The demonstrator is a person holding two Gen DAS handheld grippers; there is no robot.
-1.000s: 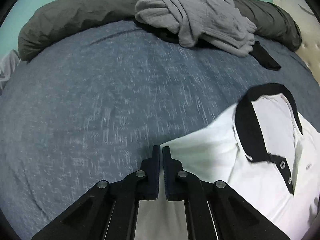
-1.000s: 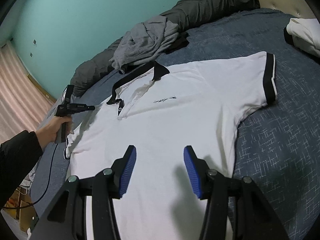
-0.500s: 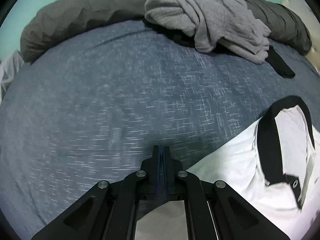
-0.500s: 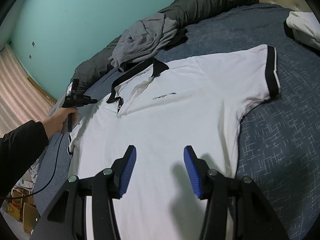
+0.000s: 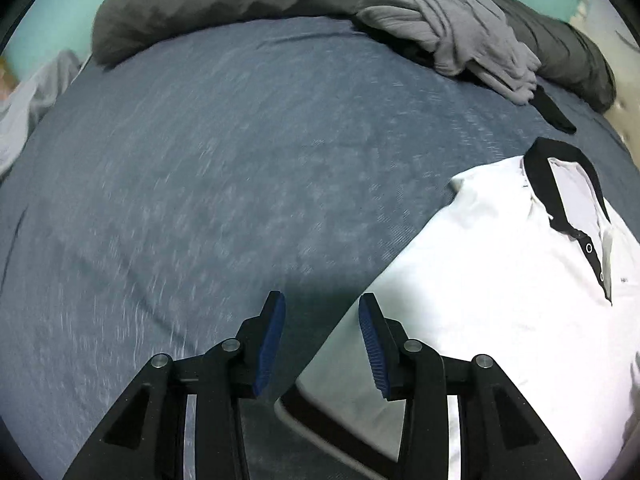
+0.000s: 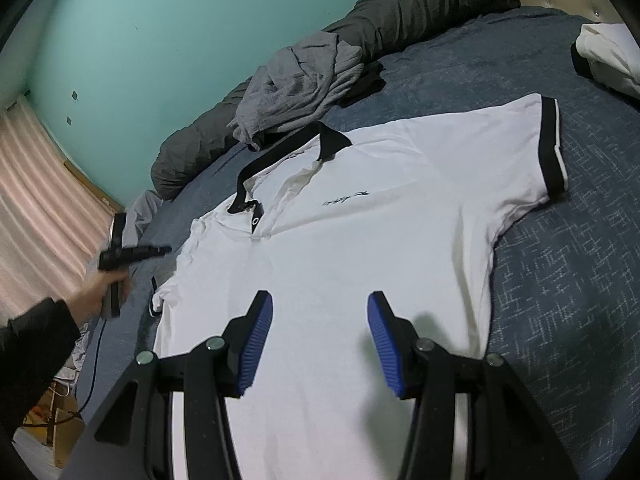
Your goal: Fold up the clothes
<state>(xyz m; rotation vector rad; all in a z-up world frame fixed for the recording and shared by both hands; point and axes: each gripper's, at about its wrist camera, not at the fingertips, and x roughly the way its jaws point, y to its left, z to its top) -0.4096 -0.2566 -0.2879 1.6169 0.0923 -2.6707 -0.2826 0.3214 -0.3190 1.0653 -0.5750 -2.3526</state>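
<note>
A white polo shirt (image 6: 360, 232) with a black collar and black sleeve cuffs lies face up on the blue bed sheet (image 5: 240, 160). My left gripper (image 5: 322, 320) hovers over the edge of the shirt's sleeve (image 5: 360, 384). Its jaws are opening, and nothing is pinched between the blue pads. In the right wrist view a hand (image 6: 100, 292) in a dark sleeve holds that gripper beside the shirt's shoulder. My right gripper (image 6: 320, 312) stands open above the shirt's lower body, with only flat cloth beneath it.
A crumpled grey garment (image 6: 296, 84) lies on a dark grey duvet (image 5: 224, 4) along the teal wall, with a black item (image 5: 554, 114) beside it. Another white garment (image 6: 608, 56) lies at the far right. A pink curtain (image 6: 40, 220) hangs on the left.
The left gripper was shut on the sleeve edge, drew it sideways across the bed, then opened and let it go. The right gripper has stayed still.
</note>
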